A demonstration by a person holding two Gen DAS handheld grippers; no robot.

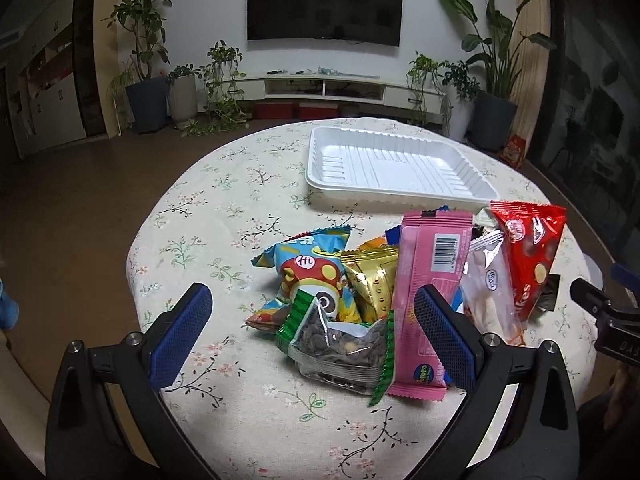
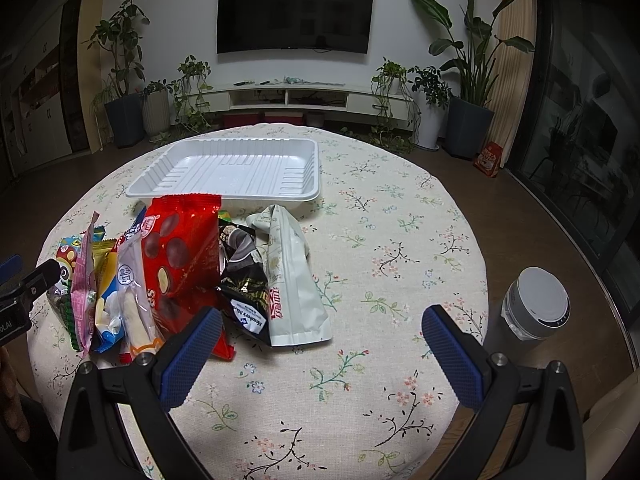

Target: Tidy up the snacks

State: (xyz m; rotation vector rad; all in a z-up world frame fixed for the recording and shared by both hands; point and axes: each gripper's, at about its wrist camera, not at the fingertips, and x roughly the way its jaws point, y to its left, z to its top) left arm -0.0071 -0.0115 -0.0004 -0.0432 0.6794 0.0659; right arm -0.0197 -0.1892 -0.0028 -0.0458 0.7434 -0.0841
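A pile of snack packets lies on the round floral table (image 1: 224, 208). It holds a clear green-edged seed packet (image 1: 340, 348), a pink packet (image 1: 428, 288), a mushroom-print packet (image 1: 308, 272), a gold packet (image 1: 372, 280) and a red bag (image 1: 532, 256). An empty white tray (image 1: 392, 168) stands behind the pile. My left gripper (image 1: 316, 336) is open, its jaws on either side of the seed packet and above it. My right gripper (image 2: 320, 344) is open and empty, just in front of a pale green pouch (image 2: 292, 276), a black packet (image 2: 244, 280) and the red bag (image 2: 180, 248). The tray (image 2: 232, 172) is beyond them.
A white cylindrical device (image 2: 536, 304) stands off the table's right edge. The other gripper's black body shows at the right edge of the left wrist view (image 1: 604, 312). Beyond the table are a TV, a low cabinet and potted plants.
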